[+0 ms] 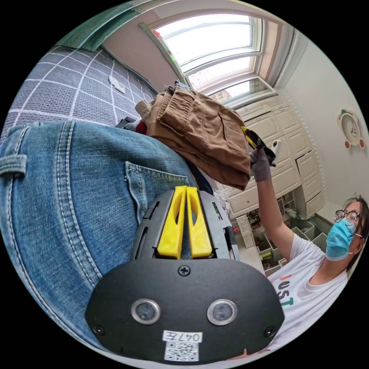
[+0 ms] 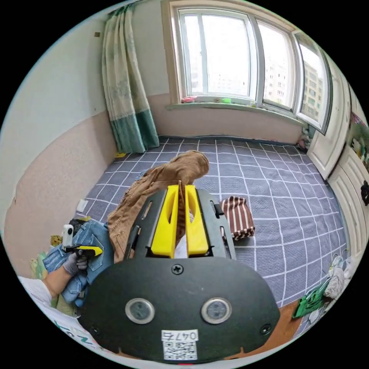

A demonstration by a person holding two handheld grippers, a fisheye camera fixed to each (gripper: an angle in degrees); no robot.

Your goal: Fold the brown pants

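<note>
The left claw (image 1: 186, 192) has its yellow jaws nearly together, pinching blue jeans (image 1: 77, 184) whose denim shows in the thin gap between them. The right claw (image 2: 180, 190) grips the brown pants (image 2: 153, 192), held bunched in the air above the grey checked mat (image 2: 269, 184), near a folded striped cloth (image 2: 238, 217).

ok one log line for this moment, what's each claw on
left claw: shut on blue jeans | right claw: shut on brown pants, lifted over grid mat | striped cloth: lying on mat
</note>
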